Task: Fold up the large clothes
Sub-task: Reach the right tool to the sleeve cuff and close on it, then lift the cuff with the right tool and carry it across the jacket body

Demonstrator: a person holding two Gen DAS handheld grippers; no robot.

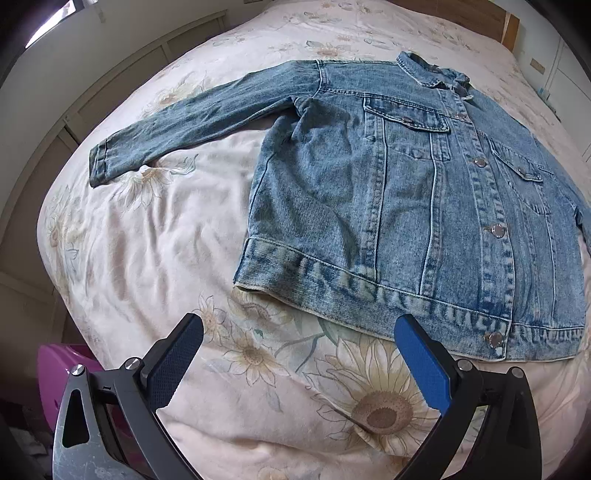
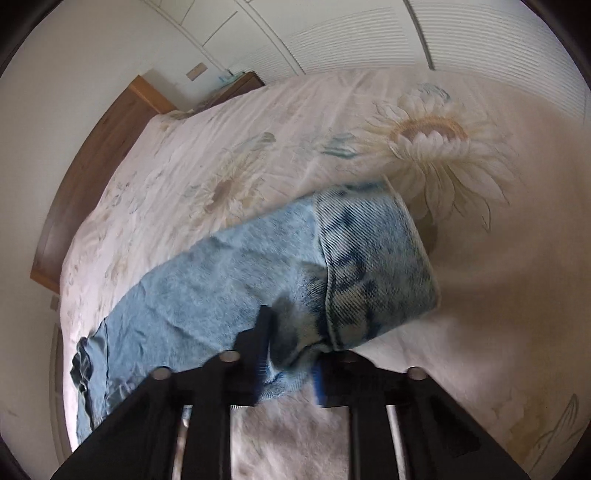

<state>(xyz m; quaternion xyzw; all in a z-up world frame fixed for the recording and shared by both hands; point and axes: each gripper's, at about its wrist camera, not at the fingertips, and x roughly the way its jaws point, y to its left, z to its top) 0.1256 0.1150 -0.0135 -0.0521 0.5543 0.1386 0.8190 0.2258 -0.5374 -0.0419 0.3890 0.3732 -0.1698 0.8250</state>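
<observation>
A blue denim jacket [image 1: 406, 192] lies front-up and buttoned on the bed, collar at the far end, hem toward me. Its left sleeve [image 1: 192, 114] stretches out flat to the left. My left gripper [image 1: 299, 332] is open and empty, hovering just short of the hem's near left part. In the right wrist view my right gripper [image 2: 291, 350] is shut on the jacket's other sleeve [image 2: 229, 280] just behind the cuff [image 2: 373, 266] and holds it lifted off the bed; the picture is blurred by motion.
The bed has a pale pink sunflower-print cover [image 1: 155, 240]. A wooden headboard [image 2: 107, 147] stands at the far end. A purple object [image 1: 55, 376] sits beside the bed at lower left. White cupboards [image 2: 332, 33] line the wall.
</observation>
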